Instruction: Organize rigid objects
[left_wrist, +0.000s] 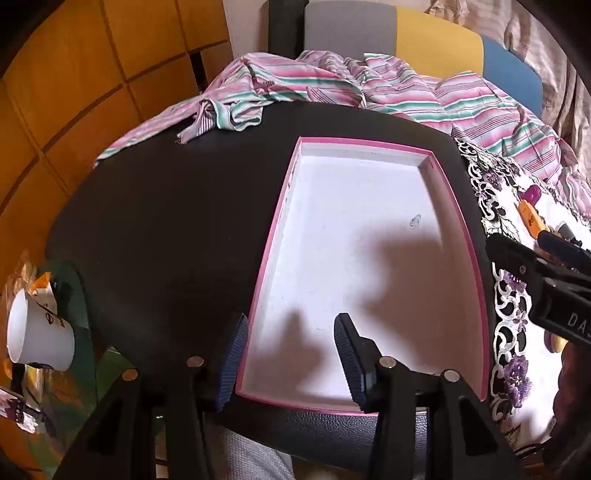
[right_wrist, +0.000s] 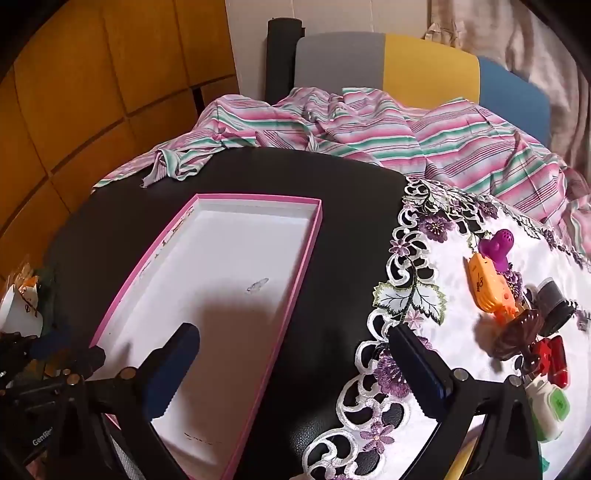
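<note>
A shallow white tray with a pink rim (left_wrist: 458, 206) (right_wrist: 295, 266) lies empty on a black table (left_wrist: 166, 229) (right_wrist: 340, 206). My left gripper (left_wrist: 291, 354) is open and empty, its jaws straddling the tray's near left edge. My right gripper (right_wrist: 291, 369) is open and empty, hovering over the tray's right rim. On a white embroidered cloth (right_wrist: 443, 332) to the right lie small rigid items: a purple piece (right_wrist: 498, 245), an orange toy (right_wrist: 487, 284), a brown piece (right_wrist: 517, 332), a dark cylinder (right_wrist: 554, 302), a red piece (right_wrist: 554, 358) and a white-green item (right_wrist: 550, 410).
A striped pink-green cloth (left_wrist: 332, 81) (right_wrist: 369, 129) is bunched along the table's far edge. A grey, yellow and blue chair back (right_wrist: 424, 62) stands behind. A white paper cup (left_wrist: 37, 332) sits at the left, beside the table. The right gripper's body (left_wrist: 546, 280) shows in the left wrist view.
</note>
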